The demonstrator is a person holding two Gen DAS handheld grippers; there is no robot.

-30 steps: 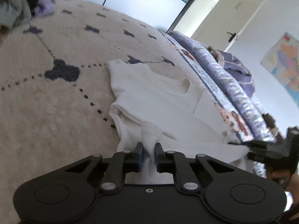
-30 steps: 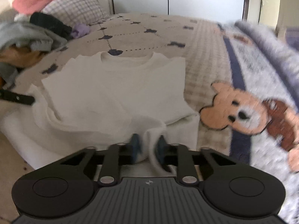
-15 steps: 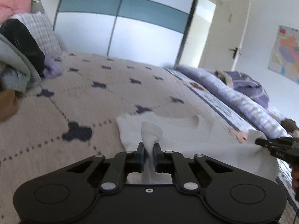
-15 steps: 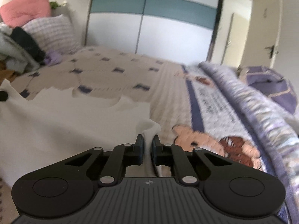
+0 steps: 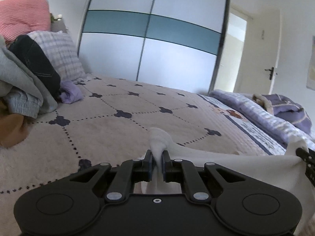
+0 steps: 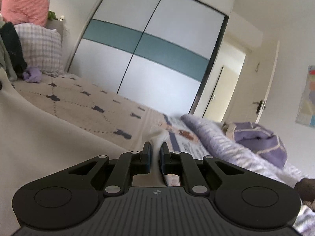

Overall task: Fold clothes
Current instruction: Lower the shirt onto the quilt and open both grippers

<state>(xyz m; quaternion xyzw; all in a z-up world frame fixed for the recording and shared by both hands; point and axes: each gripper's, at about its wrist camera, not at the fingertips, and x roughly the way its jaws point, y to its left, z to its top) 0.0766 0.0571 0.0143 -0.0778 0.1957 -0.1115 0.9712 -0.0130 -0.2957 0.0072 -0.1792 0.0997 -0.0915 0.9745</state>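
Above the bed point(image 5: 122, 135), each claw, left point(image 5: 157, 162) and right point(image 6: 155, 158), pinches a corner of the white shirt point(image 5: 226, 165) stretched between them; a thin bite could slip, dropping it crooked.

Bedroom around the bed

A beige quilted bedspread point(image 5: 110, 135) covers the bed; a checked pillow point(image 5: 59, 55) lies far left, a purple blanket point(image 6: 261, 141) right, a sliding wardrobe point(image 5: 153, 39) beyond.
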